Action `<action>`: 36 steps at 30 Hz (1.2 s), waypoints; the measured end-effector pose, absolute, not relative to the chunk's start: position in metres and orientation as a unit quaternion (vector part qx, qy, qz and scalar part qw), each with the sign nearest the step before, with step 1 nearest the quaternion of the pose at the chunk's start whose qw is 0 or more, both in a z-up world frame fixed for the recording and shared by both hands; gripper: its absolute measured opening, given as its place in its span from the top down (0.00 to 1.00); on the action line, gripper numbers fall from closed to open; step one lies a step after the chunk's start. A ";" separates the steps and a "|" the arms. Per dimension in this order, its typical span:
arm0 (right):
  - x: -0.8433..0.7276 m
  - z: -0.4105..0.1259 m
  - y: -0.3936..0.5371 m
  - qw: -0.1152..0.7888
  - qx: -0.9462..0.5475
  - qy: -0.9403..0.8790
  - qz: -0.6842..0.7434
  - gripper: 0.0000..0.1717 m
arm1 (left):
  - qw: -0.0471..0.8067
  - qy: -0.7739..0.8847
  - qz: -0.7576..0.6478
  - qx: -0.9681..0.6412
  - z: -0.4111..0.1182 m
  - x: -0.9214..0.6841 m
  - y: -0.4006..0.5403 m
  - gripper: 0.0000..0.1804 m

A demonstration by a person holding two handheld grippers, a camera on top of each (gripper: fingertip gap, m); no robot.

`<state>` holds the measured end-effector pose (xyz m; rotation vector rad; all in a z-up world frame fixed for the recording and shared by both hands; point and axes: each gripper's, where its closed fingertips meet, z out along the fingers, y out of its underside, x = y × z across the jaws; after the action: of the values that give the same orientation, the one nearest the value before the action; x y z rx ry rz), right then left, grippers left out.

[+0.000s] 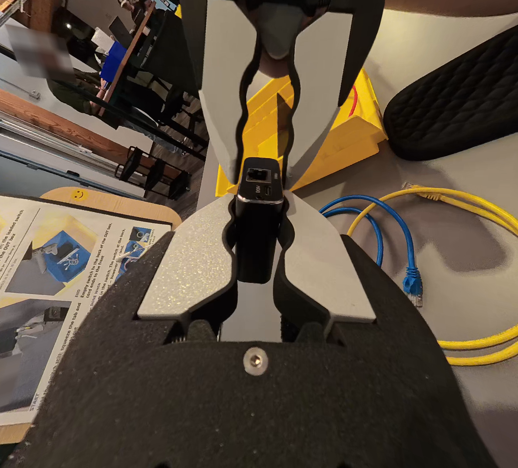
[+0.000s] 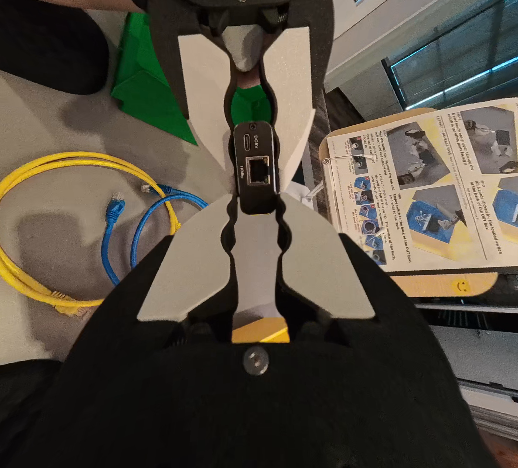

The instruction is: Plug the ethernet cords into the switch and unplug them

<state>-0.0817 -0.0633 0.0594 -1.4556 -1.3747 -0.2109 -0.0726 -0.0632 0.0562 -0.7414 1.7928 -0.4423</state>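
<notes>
Here left gripper [image 1: 259, 196] clamps black switch [image 1: 256, 230]; right gripper [image 2: 256, 196] seemingly too.

Switch [image 1: 259, 219] between both hand-held grippers; 2 cords [image 1: 392, 230] on table [image 1: 462, 272].

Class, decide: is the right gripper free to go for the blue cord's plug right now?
Probably not at once: the right gripper's fingers flank the switch that the left gripper holds. Once backed off, the blue cord lies uncovered on the table.

We see even, moderate indoor light casting soft shadows on the grey table [image 1: 448, 244]. Wide-angle distortion bends our edges. The background looks slightly soft.
</notes>
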 end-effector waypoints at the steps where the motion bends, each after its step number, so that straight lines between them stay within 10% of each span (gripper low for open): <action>1: -0.081 0.058 -0.062 0.532 -0.610 -0.579 -0.094 0.86 | 0.543 0.759 -0.180 -0.311 0.054 -0.073 -0.063 0.86; 9: -0.019 0.066 -0.059 0.486 -0.677 -0.534 -0.146 0.86 | 0.601 0.708 -0.156 -0.338 0.077 -0.074 -0.045 0.66; 23: 0.251 -0.082 -0.001 0.065 -0.889 -0.364 -0.271 0.86 | 0.604 0.676 -0.178 -0.384 0.099 -0.092 -0.036 0.63; 36: 0.237 -0.116 0.001 0.053 -0.955 -0.163 -0.242 0.83 | 0.605 0.672 -0.165 -0.393 0.101 -0.097 -0.030 0.64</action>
<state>0.2366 0.0007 -0.1158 -2.9023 -0.4949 -0.7370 -0.0971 -0.0297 0.1012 -0.9100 1.5541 -0.3811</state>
